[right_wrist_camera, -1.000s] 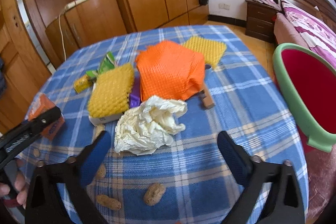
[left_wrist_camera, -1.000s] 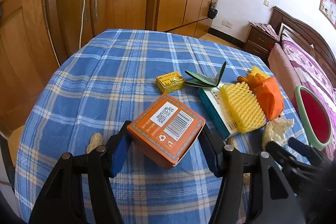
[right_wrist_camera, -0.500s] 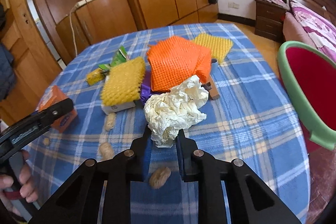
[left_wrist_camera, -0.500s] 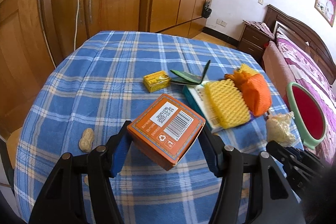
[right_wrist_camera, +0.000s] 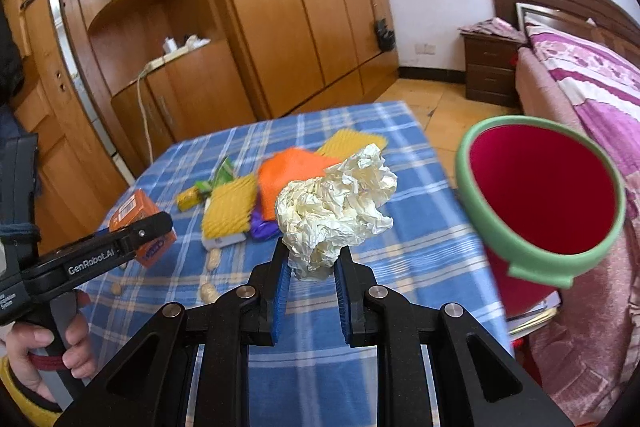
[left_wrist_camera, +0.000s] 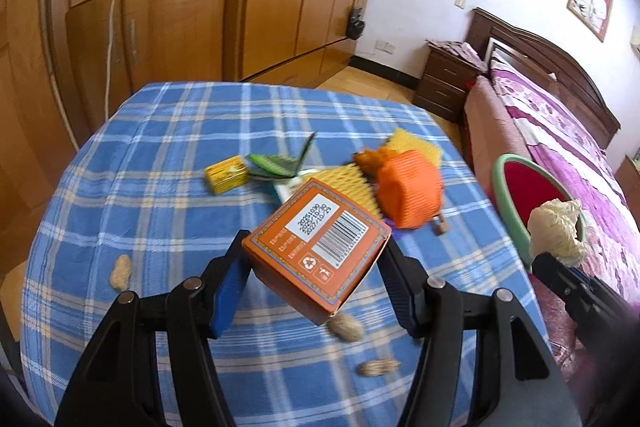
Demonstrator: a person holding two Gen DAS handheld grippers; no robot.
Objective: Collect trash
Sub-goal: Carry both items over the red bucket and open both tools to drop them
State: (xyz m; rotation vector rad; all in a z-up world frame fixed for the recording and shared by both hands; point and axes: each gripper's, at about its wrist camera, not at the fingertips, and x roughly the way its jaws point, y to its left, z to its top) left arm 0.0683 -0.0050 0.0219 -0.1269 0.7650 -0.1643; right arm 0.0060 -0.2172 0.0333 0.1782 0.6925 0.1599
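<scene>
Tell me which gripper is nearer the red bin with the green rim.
Right. The right gripper, holding the crumpled paper, sits just beside the bin; the left gripper, holding the orange box, is farther over the table.

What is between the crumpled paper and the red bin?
Nothing visible. The right tool holds the paper above the table, and the bin stands off the table's edge with open air between.

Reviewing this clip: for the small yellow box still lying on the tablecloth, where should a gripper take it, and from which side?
The small yellow box lies flat on the tablecloth, long side across the left wrist view. Probably best gripped across its short width, on the two long faces, coming down from above on the open left end; the green wrapper crowds its right end.
</scene>
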